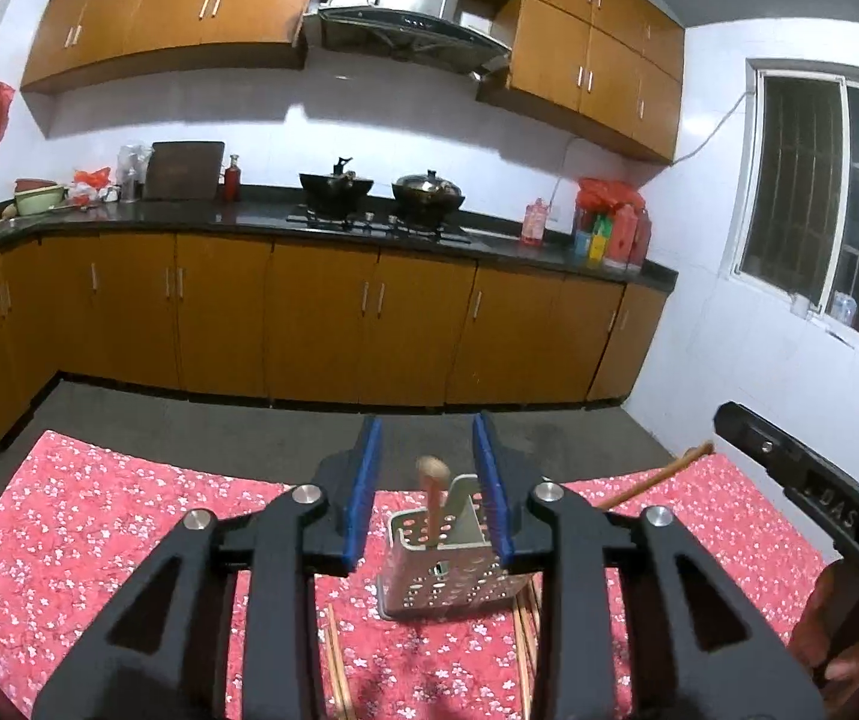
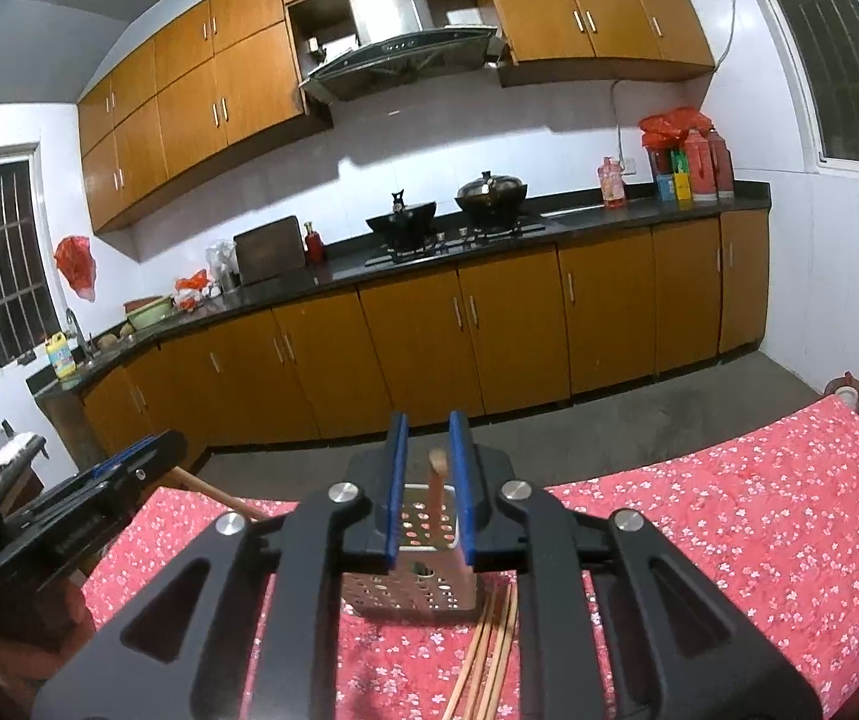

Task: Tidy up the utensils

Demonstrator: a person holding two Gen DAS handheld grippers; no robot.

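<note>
While chopsticks [image 2: 492,648] flank it, holder [image 1: 450,570] sits mid-tablecloth [image 2: 729,540]

Floral red tablecloth [image 1: 129,510] bears perforated metal holder [image 1: 453,588] and chopsticks [image 2: 489,654].

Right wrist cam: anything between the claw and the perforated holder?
Only loose chopsticks on the red floral cloth, just before the metal holder; seen in the right wrist view.
</note>
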